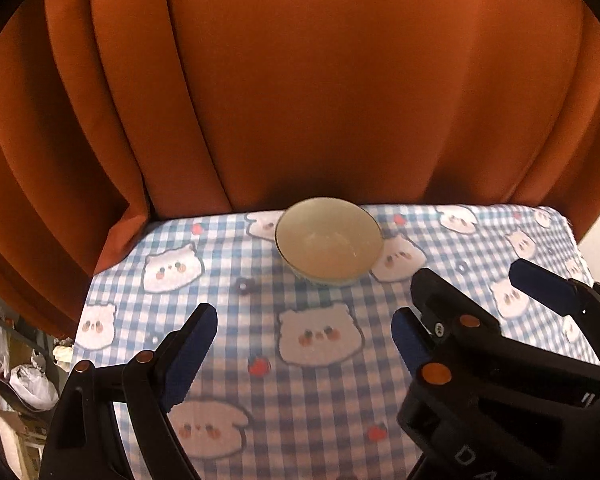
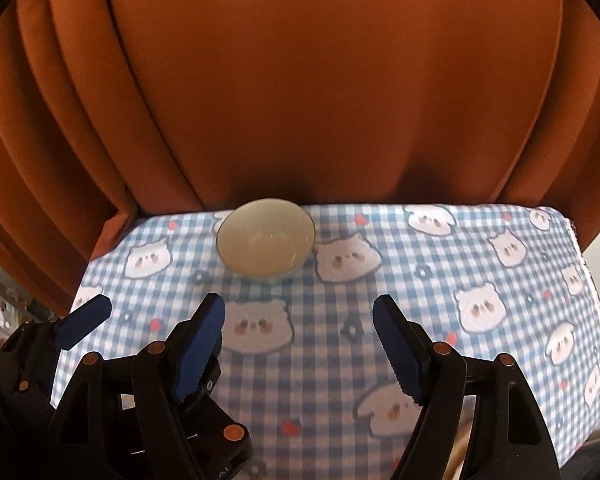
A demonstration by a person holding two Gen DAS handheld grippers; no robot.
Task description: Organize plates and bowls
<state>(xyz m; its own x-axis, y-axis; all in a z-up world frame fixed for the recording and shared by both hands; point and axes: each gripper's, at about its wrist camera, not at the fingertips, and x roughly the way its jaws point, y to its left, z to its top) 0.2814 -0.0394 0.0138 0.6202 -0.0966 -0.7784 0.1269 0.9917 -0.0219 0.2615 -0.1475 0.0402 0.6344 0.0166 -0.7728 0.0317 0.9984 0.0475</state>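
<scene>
Two black clamp-style grippers with blue ribbed fingers sit nearest the cameras, both short of the bowl and touching nothing. Left gripper [image 1: 304,328]: fingers spread wide, nothing between them but checked cloth. One of its blue fingers [image 1: 190,354] shows at lower left in its own view. Right gripper [image 2: 299,340]: fingers likewise spread wide, gap empty. In the left wrist view the right gripper [image 1: 476,288] comes in from the right side, on the near-right of the bowl; in the right wrist view the left gripper [image 2: 140,320] lies on the near-left of the bowl, just beside the right gripper's own left finger.

Under both grippers, a surface covered by a blue-and-white gingham cloth printed with white bear faces and small red fruit [image 1: 320,400] [image 2: 332,420]. The cloth's right edge drops off well to the right of the bowl.

Farther out, the small round cream-coloured bowl with a pale patterned outside [image 1: 328,240] [image 2: 266,242] stands upright on the cloth, close to the surface's far edge and roughly centred. Inside appears empty; a faint sheen at the bottom, too blurred to tell more.

Behind the bowl, a rust-orange pleated curtain [image 1: 300,80] [image 2: 320,80] fills the background, hanging just past the far edge. Down-left of the bowl, beyond the cloth's left edge, dim clutter with white plastic bags [image 1: 32,384].
</scene>
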